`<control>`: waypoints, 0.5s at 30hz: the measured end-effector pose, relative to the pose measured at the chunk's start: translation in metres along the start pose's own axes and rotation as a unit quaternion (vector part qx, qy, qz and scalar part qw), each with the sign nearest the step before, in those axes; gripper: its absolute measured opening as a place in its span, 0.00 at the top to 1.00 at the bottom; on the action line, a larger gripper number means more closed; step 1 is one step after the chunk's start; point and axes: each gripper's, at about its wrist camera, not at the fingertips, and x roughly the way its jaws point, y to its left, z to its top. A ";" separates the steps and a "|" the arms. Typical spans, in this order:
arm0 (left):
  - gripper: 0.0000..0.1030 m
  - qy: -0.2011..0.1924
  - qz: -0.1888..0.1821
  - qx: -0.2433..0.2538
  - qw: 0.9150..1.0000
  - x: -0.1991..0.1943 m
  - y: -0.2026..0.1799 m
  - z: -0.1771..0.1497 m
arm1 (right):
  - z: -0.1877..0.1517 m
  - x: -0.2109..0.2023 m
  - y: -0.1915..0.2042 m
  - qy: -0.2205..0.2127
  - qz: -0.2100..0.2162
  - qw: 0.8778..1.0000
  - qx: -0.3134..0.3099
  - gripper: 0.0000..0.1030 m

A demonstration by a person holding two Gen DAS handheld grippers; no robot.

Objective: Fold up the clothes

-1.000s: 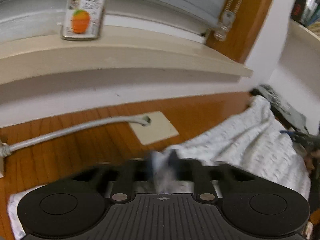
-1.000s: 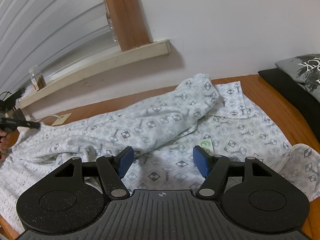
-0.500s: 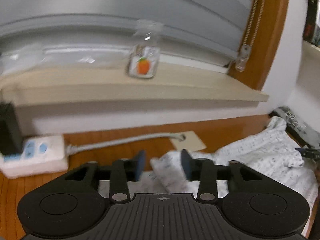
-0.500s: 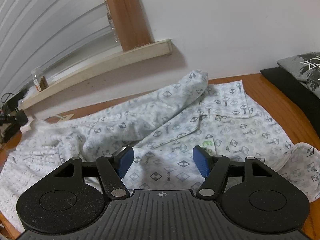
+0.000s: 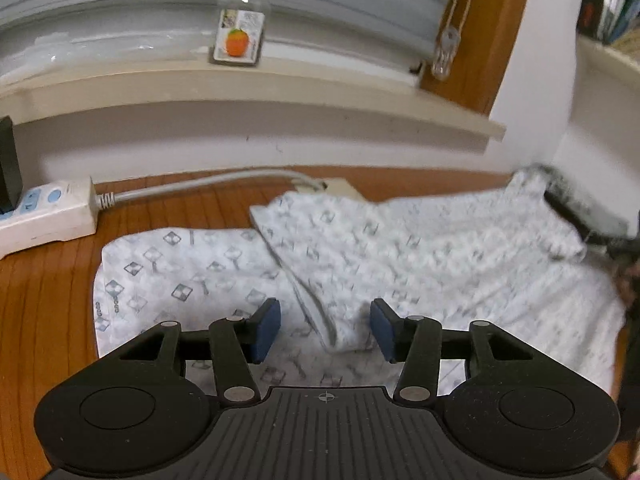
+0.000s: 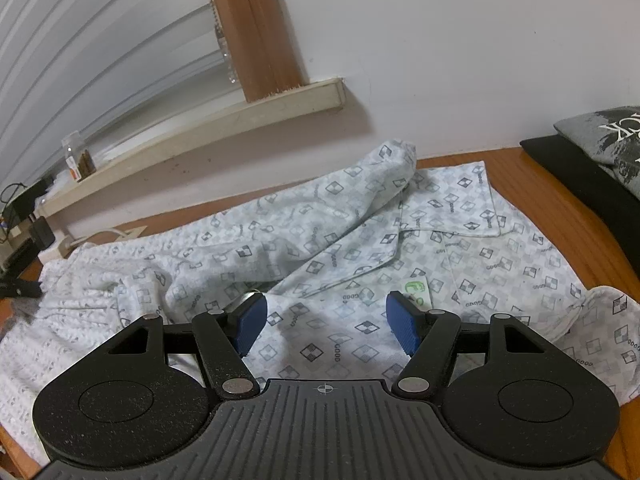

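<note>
A white pyjama shirt with a grey diamond print lies spread and rumpled on a wooden surface. In the left wrist view one folded edge of the shirt runs toward the camera. It ends between the blue pads of my left gripper, whose jaws are opening; the pads do not press on the cloth. My right gripper hovers open over the shirt's front near a small green label, with nothing gripped.
A white power strip with its cable lies at the left by the wall. A glass jar stands on the window sill. Dark folded clothes lie at the right edge.
My left gripper was shut on a bunch of the shirt; it has let go, opened and drawn back, and the cloth now lies flat. The right gripper has not moved.
</note>
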 end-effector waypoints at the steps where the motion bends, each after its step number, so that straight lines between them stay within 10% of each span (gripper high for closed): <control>1: 0.49 -0.001 -0.001 0.001 1.000 0.000 -0.001 -0.001 | 0.000 0.000 0.000 0.000 0.000 1.000 0.000 0.36; 4: 0.60 -0.005 -0.003 0.006 1.000 -0.002 -0.003 -0.002 | 0.000 0.000 0.000 0.000 0.001 1.000 0.001 0.36; 6: 0.93 -0.012 -0.002 0.017 1.000 -0.006 -0.007 -0.001 | 0.000 0.001 -0.001 0.000 0.002 1.000 0.002 0.36; 15: 0.91 -0.016 -0.010 0.024 1.000 -0.047 -0.017 -0.003 | 0.000 0.001 -0.002 0.000 0.003 1.000 0.003 0.36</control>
